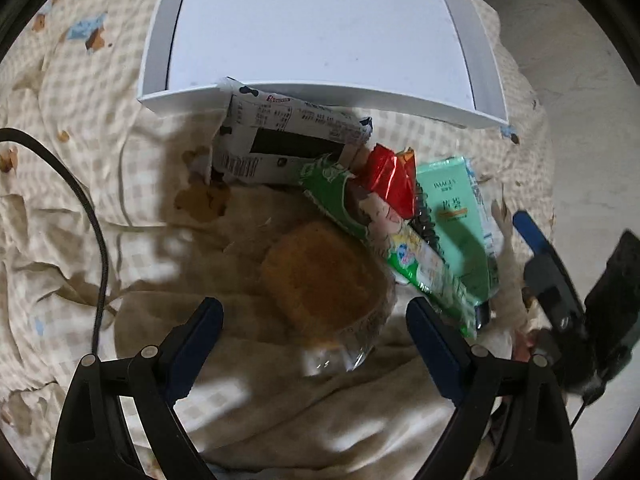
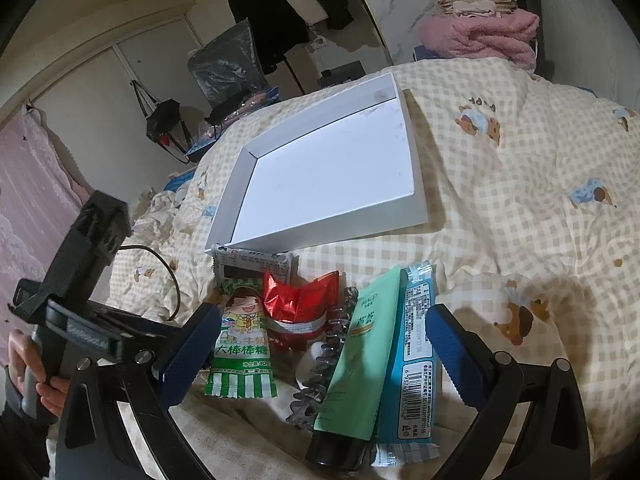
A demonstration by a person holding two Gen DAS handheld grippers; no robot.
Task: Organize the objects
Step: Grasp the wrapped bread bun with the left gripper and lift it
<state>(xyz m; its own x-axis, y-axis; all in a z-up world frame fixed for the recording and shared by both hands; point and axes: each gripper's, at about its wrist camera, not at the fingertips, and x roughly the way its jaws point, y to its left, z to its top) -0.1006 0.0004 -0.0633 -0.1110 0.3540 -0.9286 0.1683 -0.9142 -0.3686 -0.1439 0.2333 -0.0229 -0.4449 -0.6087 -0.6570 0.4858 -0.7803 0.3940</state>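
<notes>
Left gripper [image 1: 314, 320] is tilted steeply down, jaws apart around a wrapped cake [image 1: 320, 276] at lower centre (untouched). Right gripper [image 2: 320, 344], jaws apart, is held over snack packets; white tray [image 2: 230, 200] sits above.

white tray [image 2: 320, 168]: empty, flat on bed | snack packets, green tube [image 2: 356, 344], hair claw [image 2: 324, 356]: clustered just in front | wrapped cake [image 1: 320, 280]: nearest, flat, apart

Dim indoor light, soft motion blur in the left wrist view, heavy fisheye bending, dark corners.
</notes>
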